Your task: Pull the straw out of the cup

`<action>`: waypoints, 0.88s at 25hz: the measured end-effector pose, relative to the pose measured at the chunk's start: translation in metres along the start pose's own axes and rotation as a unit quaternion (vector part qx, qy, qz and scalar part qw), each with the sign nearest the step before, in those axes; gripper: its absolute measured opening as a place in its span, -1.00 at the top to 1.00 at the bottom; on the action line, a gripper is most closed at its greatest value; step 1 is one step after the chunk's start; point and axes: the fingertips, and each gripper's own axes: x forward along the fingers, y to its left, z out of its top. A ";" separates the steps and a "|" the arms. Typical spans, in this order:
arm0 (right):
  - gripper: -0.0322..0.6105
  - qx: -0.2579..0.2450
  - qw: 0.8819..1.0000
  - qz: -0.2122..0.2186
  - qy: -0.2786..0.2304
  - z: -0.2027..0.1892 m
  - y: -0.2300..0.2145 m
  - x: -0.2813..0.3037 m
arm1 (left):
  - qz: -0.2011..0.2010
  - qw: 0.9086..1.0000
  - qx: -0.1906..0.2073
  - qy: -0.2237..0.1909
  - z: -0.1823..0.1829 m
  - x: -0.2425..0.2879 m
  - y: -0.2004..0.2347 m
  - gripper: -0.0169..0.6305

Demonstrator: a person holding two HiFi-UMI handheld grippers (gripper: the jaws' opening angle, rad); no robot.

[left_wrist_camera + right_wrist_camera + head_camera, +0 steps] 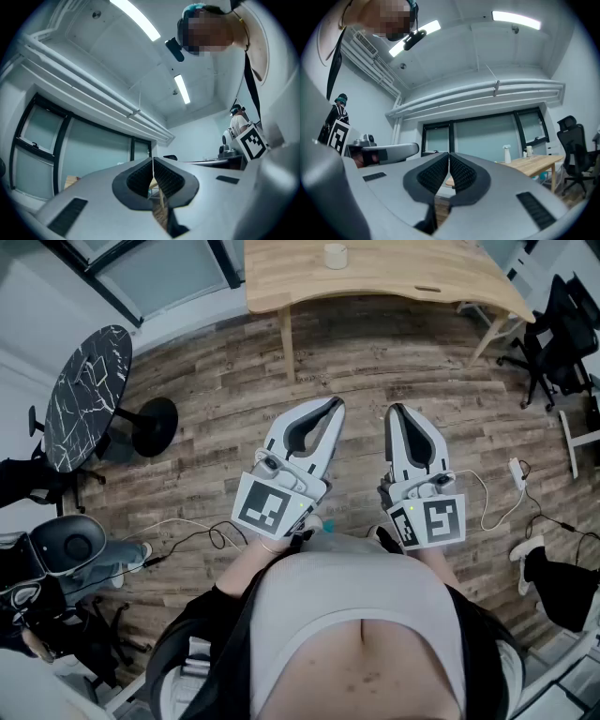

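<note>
Wood floor (394, 362) short of table (394, 282) edge; left gripper (335, 403), right gripper (394, 410) fingers (464, 176) closed

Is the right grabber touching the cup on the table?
Apart. The head view shows the right gripper held over the floor, well short of the cup, which stands on the table.
</note>
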 end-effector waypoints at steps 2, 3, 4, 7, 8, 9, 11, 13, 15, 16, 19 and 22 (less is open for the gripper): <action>0.79 0.000 1.000 -0.001 0.000 -0.003 0.006 0.005 | -0.002 1.000 -0.003 -0.001 -0.001 -0.004 0.007 0.91; 0.79 0.000 1.000 -0.002 0.001 -0.004 0.009 0.008 | -0.003 1.000 -0.005 -0.002 -0.001 -0.005 0.010 0.91; 0.79 0.000 1.000 -0.003 0.001 -0.005 0.012 0.010 | -0.005 1.000 -0.006 -0.002 -0.002 -0.006 0.012 0.91; 0.79 -0.002 1.000 -0.007 0.001 -0.006 0.018 0.015 | -0.012 1.000 -0.009 -0.002 -0.003 -0.009 0.018 0.91; 0.79 -0.003 1.000 -0.009 0.001 -0.006 0.020 0.016 | -0.014 1.000 -0.010 -0.003 -0.003 -0.010 0.020 0.91; 0.79 -0.004 1.000 -0.011 0.002 -0.007 0.022 0.017 | -0.015 1.000 -0.012 -0.003 -0.003 -0.012 0.022 0.91; 0.79 -0.006 1.000 -0.014 0.004 -0.009 0.027 0.020 | -0.017 1.000 -0.014 -0.003 -0.004 -0.017 0.027 0.91; 0.79 -0.008 1.000 -0.017 0.005 -0.011 0.032 0.021 | -0.020 1.000 -0.016 -0.004 -0.005 -0.021 0.031 0.91; 0.79 -0.008 1.000 -0.016 0.005 -0.011 0.037 0.022 | -0.022 1.000 -0.018 -0.005 -0.005 -0.023 0.033 0.91; 0.79 -0.008 1.000 -0.015 0.006 -0.010 0.040 0.024 | -0.024 1.000 -0.019 -0.005 -0.005 -0.024 0.033 0.91; 0.79 -0.006 1.000 -0.012 0.005 -0.007 0.048 0.028 | -0.027 0.999 -0.018 -0.007 -0.003 -0.028 0.038 0.91; 0.79 -0.010 1.000 -0.014 0.002 -0.006 0.054 0.029 | -0.029 0.999 -0.015 -0.011 0.001 -0.034 0.041 0.91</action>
